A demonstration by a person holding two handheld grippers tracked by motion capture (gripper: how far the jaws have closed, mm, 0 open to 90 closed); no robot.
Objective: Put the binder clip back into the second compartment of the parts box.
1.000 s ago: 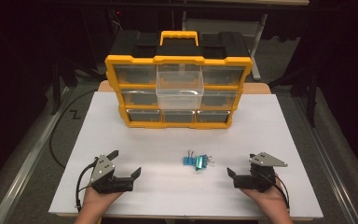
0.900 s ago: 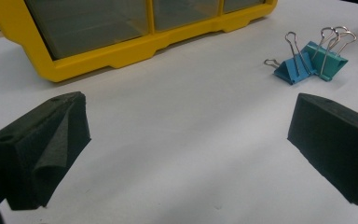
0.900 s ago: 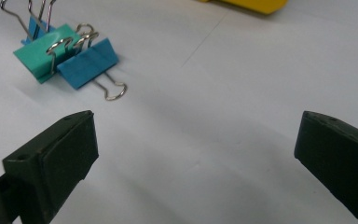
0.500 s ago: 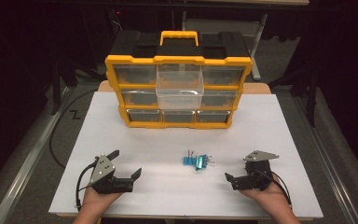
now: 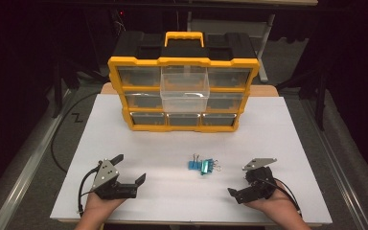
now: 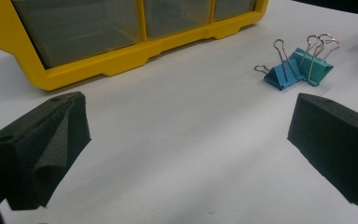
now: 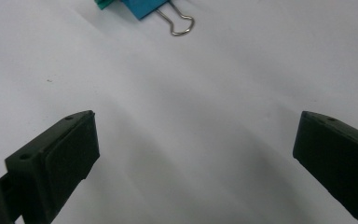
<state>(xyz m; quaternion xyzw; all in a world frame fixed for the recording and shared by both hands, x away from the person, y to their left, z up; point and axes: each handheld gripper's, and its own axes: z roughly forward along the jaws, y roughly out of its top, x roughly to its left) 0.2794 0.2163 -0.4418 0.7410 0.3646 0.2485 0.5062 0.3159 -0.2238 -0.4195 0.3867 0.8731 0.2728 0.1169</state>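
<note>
Two binder clips (image 5: 203,166), one blue and one teal, lie together on the white table between my hands. In the left gripper view the binder clips (image 6: 298,70) sit ahead at the upper right. In the right gripper view a blue binder clip (image 7: 144,7) and its wire handle show at the top edge. My left gripper (image 5: 130,167) rests open near the front left, nothing between its jaws (image 6: 186,140). My right gripper (image 5: 242,184) is open at the front right, tipped down at the bare table (image 7: 196,158). Both are a short way from the clips.
A yellow drawer organizer (image 5: 124,103) with a black top stands at the back centre; one clear drawer (image 5: 184,91) in its middle is pulled out. Its lower yellow frame (image 6: 121,65) shows in the left gripper view. The white table top (image 5: 287,129) ends just behind my hands.
My right gripper has shifted slightly left and toward the near edge, tilting down toward the table. The left gripper and the clips have not moved.
</note>
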